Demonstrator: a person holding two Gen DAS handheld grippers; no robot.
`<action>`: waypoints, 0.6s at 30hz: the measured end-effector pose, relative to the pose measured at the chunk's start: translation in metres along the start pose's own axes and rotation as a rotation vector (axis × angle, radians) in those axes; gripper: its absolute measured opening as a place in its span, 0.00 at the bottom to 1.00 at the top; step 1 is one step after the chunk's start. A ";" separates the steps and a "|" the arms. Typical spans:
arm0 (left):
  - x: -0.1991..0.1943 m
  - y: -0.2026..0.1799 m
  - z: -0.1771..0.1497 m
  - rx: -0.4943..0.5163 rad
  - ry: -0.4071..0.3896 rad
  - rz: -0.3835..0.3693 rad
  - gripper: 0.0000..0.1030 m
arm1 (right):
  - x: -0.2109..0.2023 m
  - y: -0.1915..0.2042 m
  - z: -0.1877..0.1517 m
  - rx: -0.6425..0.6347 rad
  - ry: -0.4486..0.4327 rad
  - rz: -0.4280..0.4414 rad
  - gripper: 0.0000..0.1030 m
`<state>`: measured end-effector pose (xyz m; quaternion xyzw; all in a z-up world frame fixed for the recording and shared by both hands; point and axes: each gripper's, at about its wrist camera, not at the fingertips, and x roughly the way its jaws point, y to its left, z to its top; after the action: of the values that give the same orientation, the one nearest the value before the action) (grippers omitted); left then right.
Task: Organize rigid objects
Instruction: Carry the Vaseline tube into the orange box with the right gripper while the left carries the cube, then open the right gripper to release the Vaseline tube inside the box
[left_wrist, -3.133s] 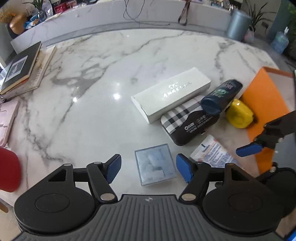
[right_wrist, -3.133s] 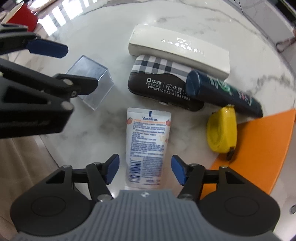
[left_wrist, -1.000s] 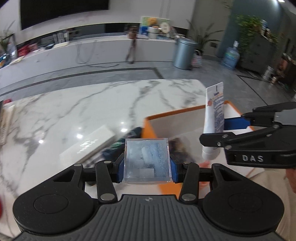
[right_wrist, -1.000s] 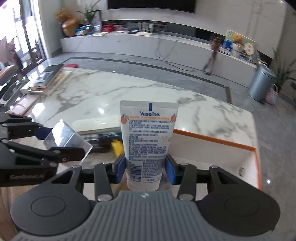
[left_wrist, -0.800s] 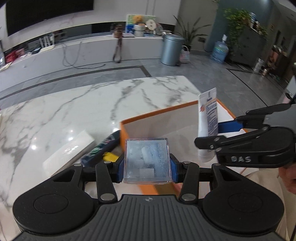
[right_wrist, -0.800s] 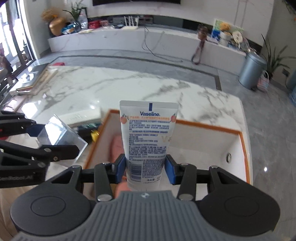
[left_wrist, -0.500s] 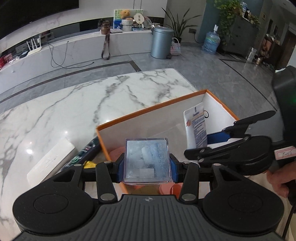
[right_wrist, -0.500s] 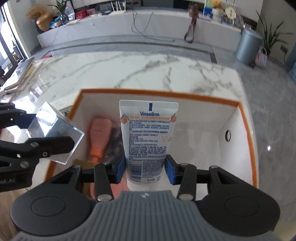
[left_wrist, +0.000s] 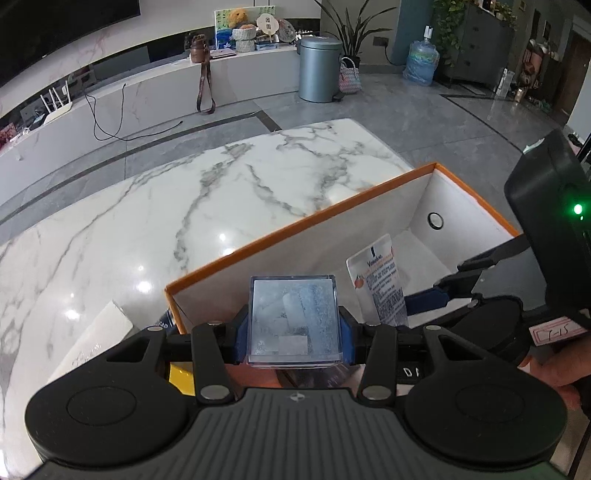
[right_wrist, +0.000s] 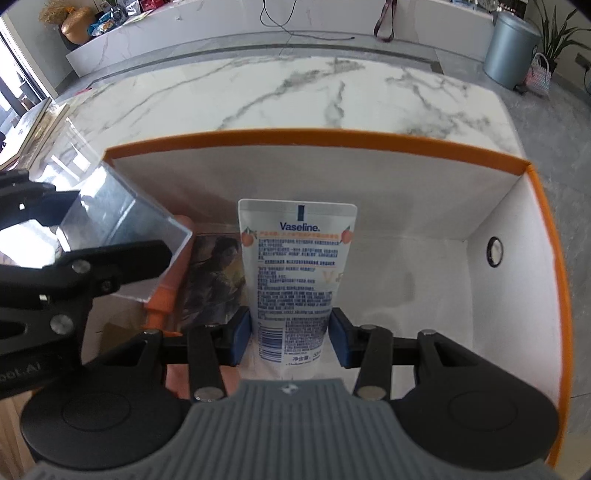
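Here the left tool (left_wrist: 294, 328) clamps a frosted clear box (left_wrist: 293, 320), the right tool (right_wrist: 290, 341) a white Vaseline tube (right_wrist: 295, 273).

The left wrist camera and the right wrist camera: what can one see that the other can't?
Only the left wrist view shows the yellow object and long white box lying outside the orange box, plus a water jug on the floor.

Only the right wrist view shows what already lies inside: an orange bottle and a picture card. It also shows a gold vase.

Both show the orange box, the clear case in the left gripper, the Vaseline tube in the right gripper, the marble table and grey bin.
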<state>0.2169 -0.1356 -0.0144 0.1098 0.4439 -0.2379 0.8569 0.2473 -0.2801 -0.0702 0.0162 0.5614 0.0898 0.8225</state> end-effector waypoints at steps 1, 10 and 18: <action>0.003 0.001 0.001 -0.001 0.002 0.001 0.51 | 0.004 0.000 0.001 0.001 0.008 0.003 0.44; 0.014 0.010 0.004 -0.009 0.006 0.014 0.51 | 0.031 -0.001 0.012 0.000 0.067 -0.002 0.45; 0.019 0.011 0.001 -0.014 0.018 -0.004 0.51 | 0.040 -0.013 0.011 0.078 0.077 0.029 0.46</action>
<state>0.2328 -0.1321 -0.0294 0.1050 0.4535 -0.2353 0.8532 0.2735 -0.2854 -0.1044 0.0527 0.5956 0.0803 0.7975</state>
